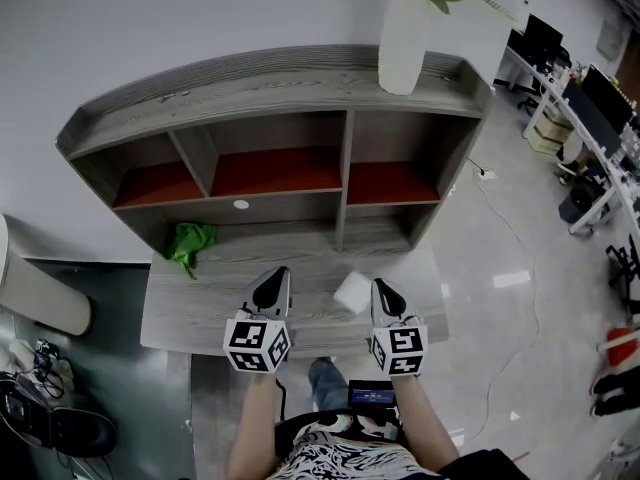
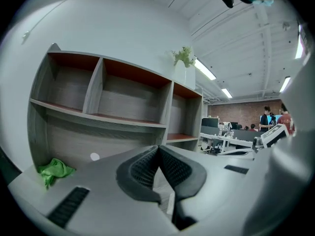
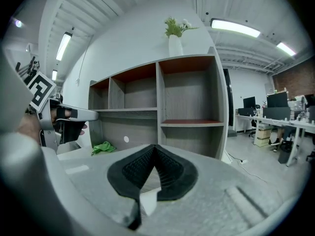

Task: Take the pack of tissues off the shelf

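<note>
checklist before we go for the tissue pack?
1. Pack located: ok, lying on the desk in front of the shelf, just left of the right gripper.
2. Right jaws open for the grasp: not ok, shut and empty.
3. Left gripper free: ok, jaws shut on nothing.
4. Clutter near the pack: ok, the green cloth lies far to the left.
5. Vase out of the way: ok, upright on the shelf top.
6. Pack touching the right gripper: cannot tell.
</note>
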The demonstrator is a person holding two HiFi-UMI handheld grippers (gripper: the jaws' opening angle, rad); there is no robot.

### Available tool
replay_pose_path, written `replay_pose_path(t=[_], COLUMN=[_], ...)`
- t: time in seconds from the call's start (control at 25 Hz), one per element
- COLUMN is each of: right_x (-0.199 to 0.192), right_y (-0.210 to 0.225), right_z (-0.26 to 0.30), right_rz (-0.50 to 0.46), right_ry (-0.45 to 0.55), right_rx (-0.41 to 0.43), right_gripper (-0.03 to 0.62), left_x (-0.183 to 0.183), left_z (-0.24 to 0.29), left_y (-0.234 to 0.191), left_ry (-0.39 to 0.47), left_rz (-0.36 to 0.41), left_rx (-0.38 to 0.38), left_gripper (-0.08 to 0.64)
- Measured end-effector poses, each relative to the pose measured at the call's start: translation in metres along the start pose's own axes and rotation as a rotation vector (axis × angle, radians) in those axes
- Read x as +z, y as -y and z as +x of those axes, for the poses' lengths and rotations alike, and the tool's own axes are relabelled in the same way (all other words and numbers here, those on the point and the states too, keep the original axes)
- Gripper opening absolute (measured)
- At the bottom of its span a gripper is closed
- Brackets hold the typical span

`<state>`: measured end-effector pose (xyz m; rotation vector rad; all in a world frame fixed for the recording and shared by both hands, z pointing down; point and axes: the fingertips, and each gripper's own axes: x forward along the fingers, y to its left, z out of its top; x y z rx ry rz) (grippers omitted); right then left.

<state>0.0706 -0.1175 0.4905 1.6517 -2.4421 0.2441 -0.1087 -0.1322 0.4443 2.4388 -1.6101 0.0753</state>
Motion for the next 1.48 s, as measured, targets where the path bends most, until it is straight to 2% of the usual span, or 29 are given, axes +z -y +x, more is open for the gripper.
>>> replay_pose_path(t=[0.24,0.6,0.88,1.48], right_x=[-0.003,-0.003,-0.003,-0.004], right_y=[0.007,0.007,0.009,0.003], right_z=[-0.006,-0.006,-0.008,-0.007], right_rz=[0.004,-0.039,-0.014,-0.030], right_ry=[-0.005,-0.013,-0.009,-0.020], right_rx=[-0.022,-0.032,-0.032,-0.023], right_gripper=[0.006,0.006,0.006,0.006], left_x=[-0.005,-0.005,-0.009,-0.013], left_z=[-0.001,-0.002,-0.001,-0.002], left_y=[0.008,0.009,0.009,0.004], left_ry=[-0.017,-0.014,-0.024,-0.038], left_rz=[0.026,0.013,0.010,0.001], left_rx=[-0.005,-0.014,-0.019,-0.025], left_gripper=[0.006,0.006,0.006,0.006])
